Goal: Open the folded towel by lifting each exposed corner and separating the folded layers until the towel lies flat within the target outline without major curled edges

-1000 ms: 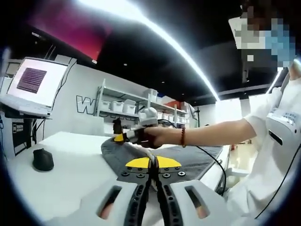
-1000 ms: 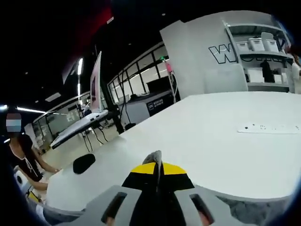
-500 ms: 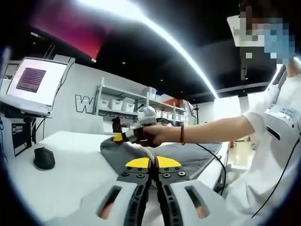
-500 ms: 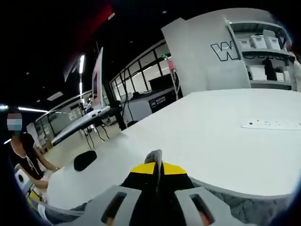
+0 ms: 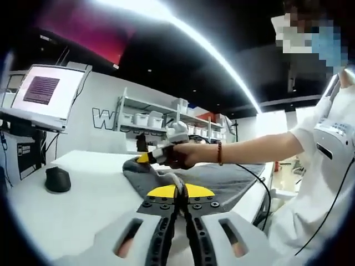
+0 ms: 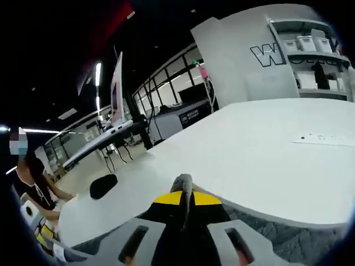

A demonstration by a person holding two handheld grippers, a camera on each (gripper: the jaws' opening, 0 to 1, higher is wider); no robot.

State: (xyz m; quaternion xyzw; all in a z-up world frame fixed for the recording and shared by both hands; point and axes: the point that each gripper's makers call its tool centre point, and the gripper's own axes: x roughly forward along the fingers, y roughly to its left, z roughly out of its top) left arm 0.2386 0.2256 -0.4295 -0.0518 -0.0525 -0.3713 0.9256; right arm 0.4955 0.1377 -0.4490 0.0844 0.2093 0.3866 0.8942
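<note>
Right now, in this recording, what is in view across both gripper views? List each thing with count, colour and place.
grey fabric towel: one, grey, spread on the table, a fold pinched in each claw
white table: one, white, under the towel
black computer mouse: one, black, on the table
open laptop: one, lit screen, on a stand beside the table
white power strip: one, white, far on the table
shelf with white bins: one, against the back wall
left claw: shut on the towel
right claw: shut on the towel
person's hand: holding the right claw
</note>
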